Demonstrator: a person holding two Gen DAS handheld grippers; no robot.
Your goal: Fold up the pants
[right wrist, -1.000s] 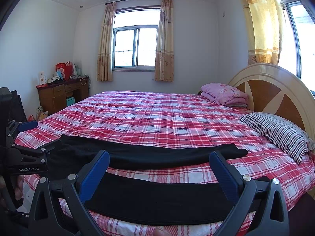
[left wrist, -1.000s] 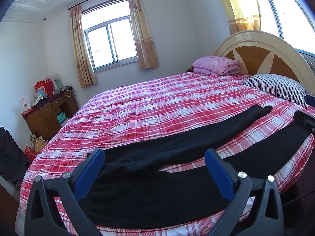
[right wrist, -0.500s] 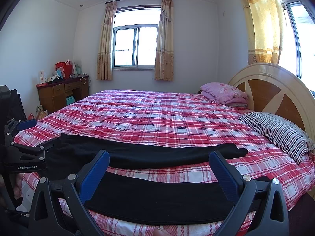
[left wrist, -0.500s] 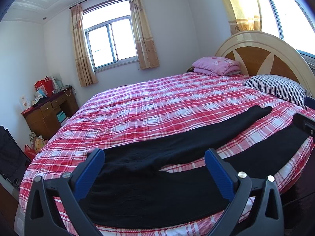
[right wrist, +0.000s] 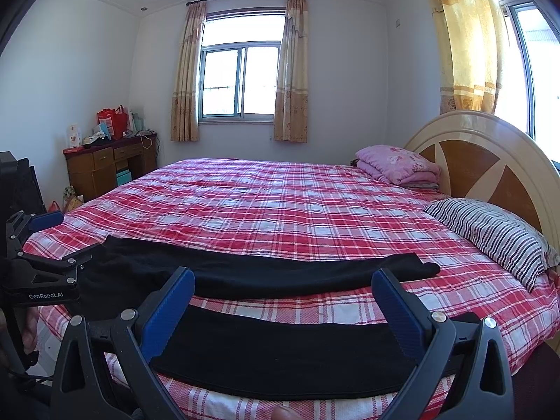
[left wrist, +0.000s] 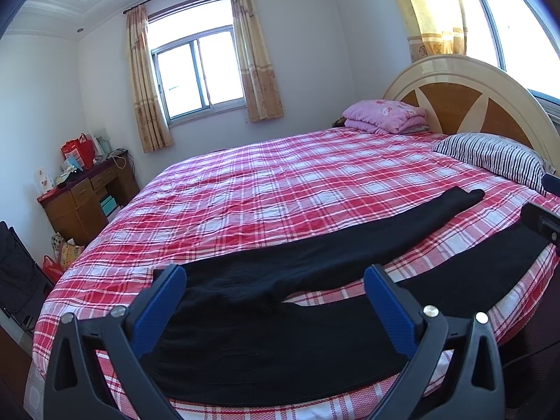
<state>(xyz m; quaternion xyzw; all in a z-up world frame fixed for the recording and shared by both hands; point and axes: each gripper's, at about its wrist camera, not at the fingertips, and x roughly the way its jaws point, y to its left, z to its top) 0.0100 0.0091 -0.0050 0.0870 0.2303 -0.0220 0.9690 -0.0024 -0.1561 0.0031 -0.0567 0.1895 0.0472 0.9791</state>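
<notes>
Black pants (left wrist: 280, 325) lie flat along the near edge of a red plaid bed (left wrist: 297, 182), waist to the left, both legs spread apart toward the right. My left gripper (left wrist: 276, 301) is open and empty, hovering over the waist and hip area. My right gripper (right wrist: 283, 304) is open and empty above the near leg (right wrist: 280, 353); the far leg (right wrist: 280, 273) lies beyond it. The left gripper also shows at the left edge of the right wrist view (right wrist: 45, 273), by the waist.
A striped pillow (right wrist: 497, 238) and a folded pink blanket (right wrist: 399, 164) lie by the wooden headboard (right wrist: 490, 161) on the right. A wooden desk (right wrist: 108, 168) with clutter stands at the far left wall. A black item (left wrist: 17, 280) stands left of the bed.
</notes>
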